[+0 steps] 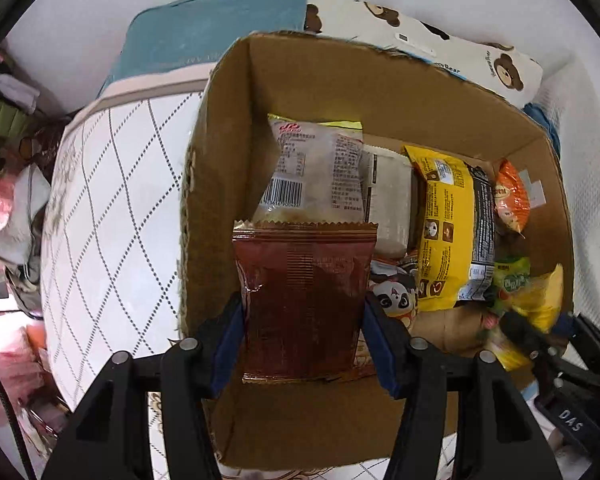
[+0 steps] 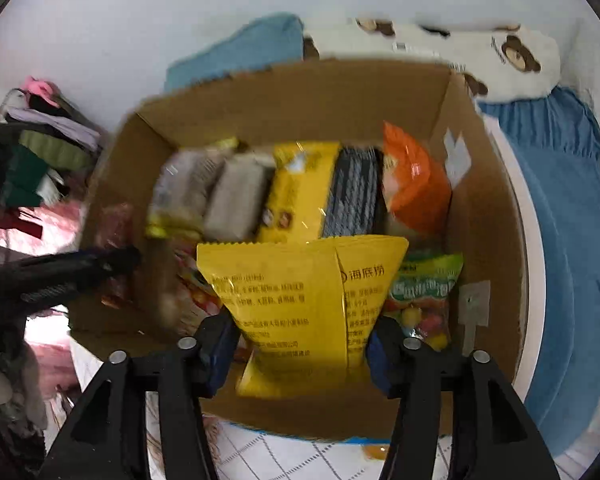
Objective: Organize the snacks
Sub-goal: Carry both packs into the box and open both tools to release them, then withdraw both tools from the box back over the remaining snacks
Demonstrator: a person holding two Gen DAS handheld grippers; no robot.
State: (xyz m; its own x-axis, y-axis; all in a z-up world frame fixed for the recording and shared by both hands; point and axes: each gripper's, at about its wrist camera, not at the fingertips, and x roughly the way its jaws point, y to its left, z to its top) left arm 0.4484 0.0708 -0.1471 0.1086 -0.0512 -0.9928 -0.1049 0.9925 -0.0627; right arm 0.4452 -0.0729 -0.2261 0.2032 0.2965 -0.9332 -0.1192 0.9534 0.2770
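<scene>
An open cardboard box (image 1: 220, 184) stands on a quilted mattress and holds several snack packs standing in a row. Over its near left part my left gripper (image 1: 304, 340) points down, and a dark red foil packet (image 1: 304, 280) stands flat between its blue pads, both edges meeting them. My right gripper (image 2: 302, 344) hangs over the box (image 2: 300, 100) with a yellow packet (image 2: 300, 292) pinched narrow between its pads. Below it lies a green candy bag (image 2: 424, 284). Each gripper shows at the other view's edge: the right one (image 1: 540, 332), the left one (image 2: 100, 264).
Inside stand a pale barcoded pack (image 1: 316, 172), a yellow-and-black pack (image 1: 448, 224) and an orange bag (image 1: 510, 196). A teal pillow (image 1: 220, 24) and a bear-print pillow (image 1: 440, 44) lie behind the box. A blue cloth (image 2: 560, 220) lies to its right, piled clothes (image 2: 40, 152) to the left.
</scene>
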